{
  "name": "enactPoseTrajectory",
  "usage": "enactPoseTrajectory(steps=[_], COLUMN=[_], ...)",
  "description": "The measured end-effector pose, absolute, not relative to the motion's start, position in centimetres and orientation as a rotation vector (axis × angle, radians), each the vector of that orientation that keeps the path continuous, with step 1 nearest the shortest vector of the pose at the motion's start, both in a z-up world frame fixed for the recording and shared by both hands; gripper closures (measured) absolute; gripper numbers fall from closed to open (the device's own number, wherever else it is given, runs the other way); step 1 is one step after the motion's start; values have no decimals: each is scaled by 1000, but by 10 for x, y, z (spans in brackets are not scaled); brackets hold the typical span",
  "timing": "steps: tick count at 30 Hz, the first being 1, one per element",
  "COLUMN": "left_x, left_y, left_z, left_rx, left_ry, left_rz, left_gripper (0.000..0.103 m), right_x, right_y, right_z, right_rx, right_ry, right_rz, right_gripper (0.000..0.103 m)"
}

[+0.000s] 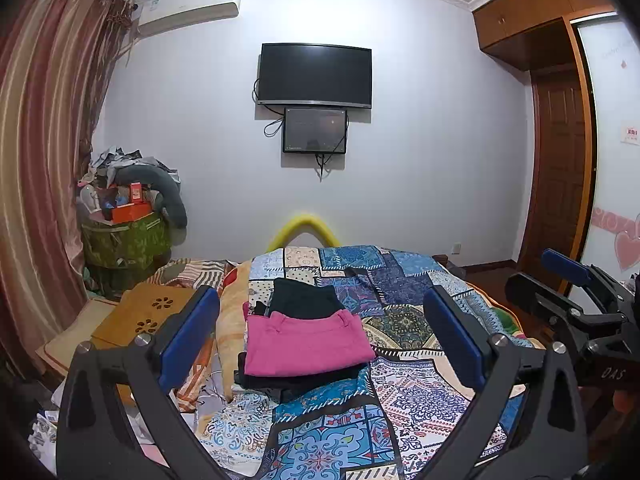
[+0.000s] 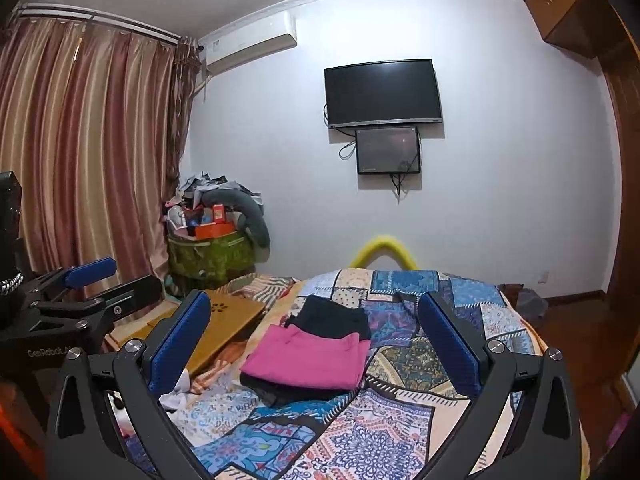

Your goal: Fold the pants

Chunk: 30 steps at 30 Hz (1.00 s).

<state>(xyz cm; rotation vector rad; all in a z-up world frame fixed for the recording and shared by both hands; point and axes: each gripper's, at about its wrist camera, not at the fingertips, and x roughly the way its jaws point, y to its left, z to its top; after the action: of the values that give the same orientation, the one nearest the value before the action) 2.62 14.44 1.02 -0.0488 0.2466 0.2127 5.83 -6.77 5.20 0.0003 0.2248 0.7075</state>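
Folded pink pants [image 1: 304, 344] lie on top of a stack of folded dark garments [image 1: 308, 300] on the patchwork bedspread [image 1: 400, 312]. The same pink pants [image 2: 308, 358] and dark garments [image 2: 332, 316] show in the right wrist view. My left gripper [image 1: 320, 340] is open and empty, held above the bed with the stack framed between its blue pads [image 1: 188, 336]. My right gripper [image 2: 316, 348] is open and empty too, its pads [image 2: 452, 344] either side of the stack, apart from it. Each gripper shows at the edge of the other's view: the right one [image 1: 576, 280], the left one [image 2: 84, 280].
A wooden lap desk [image 1: 140, 316] lies on the bed's left side beside striped bedding. A full green hamper [image 1: 128, 240] stands in the corner by the curtain [image 1: 36, 160]. A TV [image 1: 316, 74] hangs on the far wall. A wardrobe and door [image 1: 560, 200] stand right.
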Motion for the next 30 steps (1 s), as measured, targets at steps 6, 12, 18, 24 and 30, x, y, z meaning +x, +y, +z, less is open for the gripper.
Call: enactPoseTrajectory(steps=[6,12,18,24,30], left_x=[28,30,30,30,30], left_y=[146,145,148,144,143], left_z=[8,5,5,6,5], left_rx=[-39,-42,-57,-56,-56], left_ry=[250,256,256,260,262], left_rz=[212,210,196,181,179], left_gripper=[0,0,0,0,0], right_x=[58,58,58,58,58], right_y=[-69,-70,-70,-70,-71], right_z=[52,53,54,53,54], right_rx=[0,0,-2,1,-4], right_ry=[229,231,231,230,228], right_rz=[703,700,698,699,694], right_gripper=[0,0,0,0,0])
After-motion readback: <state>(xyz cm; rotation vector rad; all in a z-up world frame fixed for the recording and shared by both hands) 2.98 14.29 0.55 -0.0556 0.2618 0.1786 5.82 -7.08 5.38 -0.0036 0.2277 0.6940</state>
